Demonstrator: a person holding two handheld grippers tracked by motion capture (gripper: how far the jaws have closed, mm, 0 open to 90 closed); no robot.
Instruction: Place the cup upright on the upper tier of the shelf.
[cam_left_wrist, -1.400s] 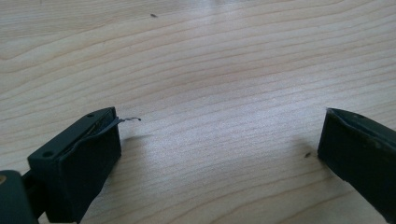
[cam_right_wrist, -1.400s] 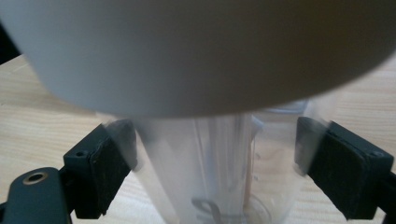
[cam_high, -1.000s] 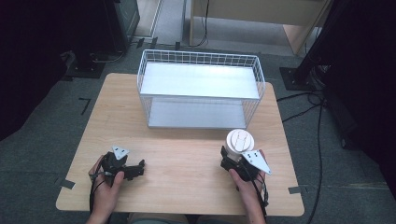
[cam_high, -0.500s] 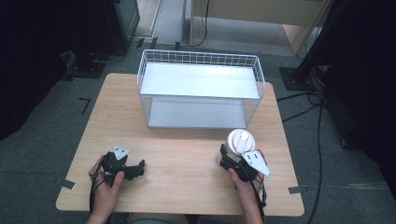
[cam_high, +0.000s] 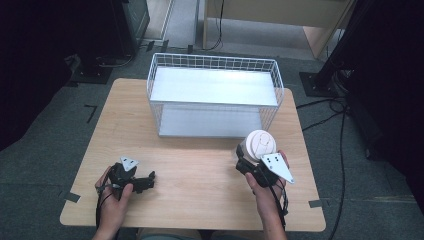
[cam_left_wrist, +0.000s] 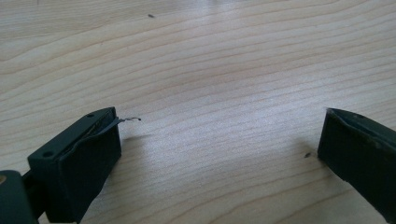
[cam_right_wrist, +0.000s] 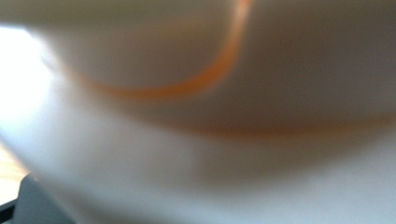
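High view: two tools (one cup (cam_high: 260, 144)).

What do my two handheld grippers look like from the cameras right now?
Both are black. The left gripper has two blocky black jaws and a small grey three-cornered plate on top. The right gripper carries a larger grey plate with dark dots. Black cables trail back along both wrists; no sleeves show.

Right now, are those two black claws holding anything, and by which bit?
The right gripper seems to grip a white lidded cup low on its side. The left gripper holds nothing; its jaws stand open over the table.
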